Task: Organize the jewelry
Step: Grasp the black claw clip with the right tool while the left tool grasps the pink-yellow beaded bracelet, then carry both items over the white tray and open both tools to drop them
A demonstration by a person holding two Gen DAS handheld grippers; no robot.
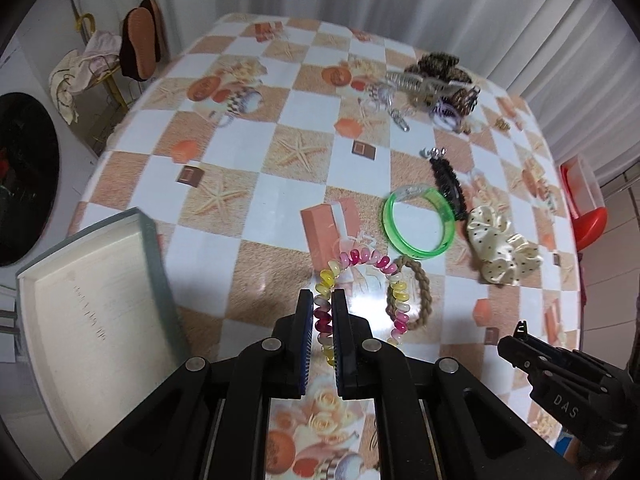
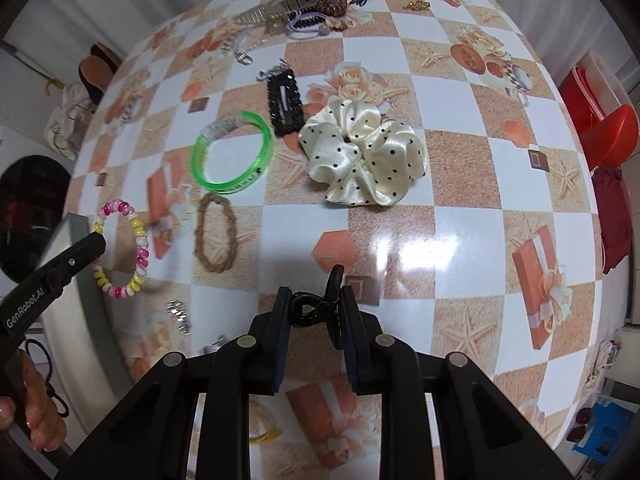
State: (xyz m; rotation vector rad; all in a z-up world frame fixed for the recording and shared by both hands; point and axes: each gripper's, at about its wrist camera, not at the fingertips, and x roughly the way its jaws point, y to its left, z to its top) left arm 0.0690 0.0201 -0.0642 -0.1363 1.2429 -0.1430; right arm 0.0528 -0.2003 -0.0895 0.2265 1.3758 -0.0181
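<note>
Left gripper [image 1: 322,300] pinches the pink-and-yellow spiral band [image 1: 362,300], dangling it above the table [image 1: 248,128] beside the tray [image 1: 92,312]. Right gripper [image 2: 314,300] clamps a small black claw clip [image 2: 320,308]. Beyond lie the green bangle [image 2: 234,156] and the polka-dot scrunchie [image 2: 364,152].

Bright, even indoor light glares off the glossy tablecloth [image 2: 404,248]; fisheye edges bend, darken and blur.

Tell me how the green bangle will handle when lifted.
The green bangle looks like rigid, glossy plastic, so it probably keeps its shape and may slip between pads. It lies flat now; being round, it could roll if set down on edge.
</note>
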